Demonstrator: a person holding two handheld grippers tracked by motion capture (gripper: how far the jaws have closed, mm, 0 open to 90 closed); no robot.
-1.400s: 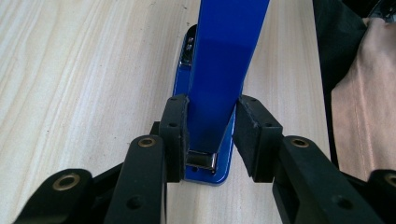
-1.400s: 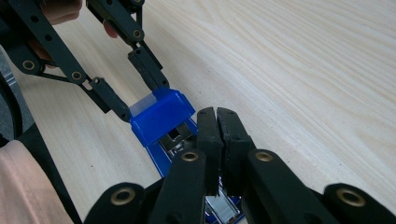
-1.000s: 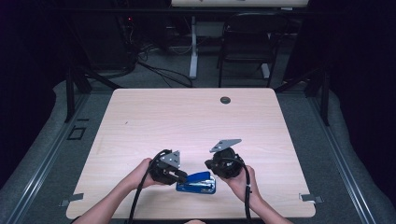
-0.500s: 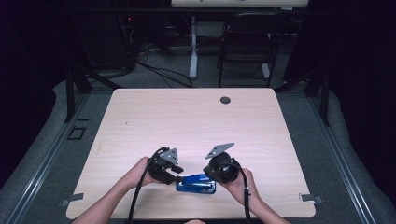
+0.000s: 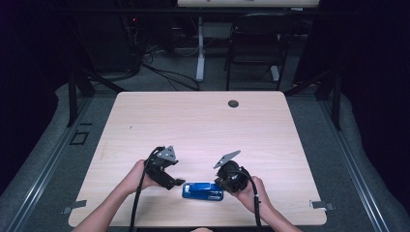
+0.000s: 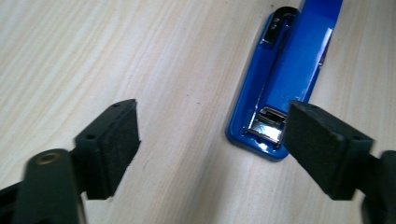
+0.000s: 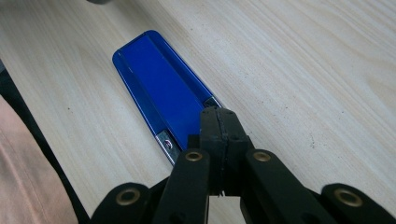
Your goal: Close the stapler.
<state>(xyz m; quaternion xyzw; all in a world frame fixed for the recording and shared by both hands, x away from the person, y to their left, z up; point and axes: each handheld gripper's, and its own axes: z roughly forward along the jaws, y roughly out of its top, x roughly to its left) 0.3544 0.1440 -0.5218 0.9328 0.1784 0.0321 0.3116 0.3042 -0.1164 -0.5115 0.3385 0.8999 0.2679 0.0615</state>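
The left gripper (image 5: 178,182) is held just off the left end of the blue stapler (image 5: 203,191), its jaws having just been spread, with nothing between them, apparently to release that end. The stapler lies flat near the worktop's (image 5: 203,121) front edge. The right gripper (image 7: 219,122), pressed together, is set against the stapler's right end, seemingly to steady it.

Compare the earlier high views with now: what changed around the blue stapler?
The left tool has just opened its jaws wide, nothing between them, beside the blue stapler. Whether it gripped the stapler before is unclear. The right tool stays shut over the stapler's end, and the stapler lies in place on the table.
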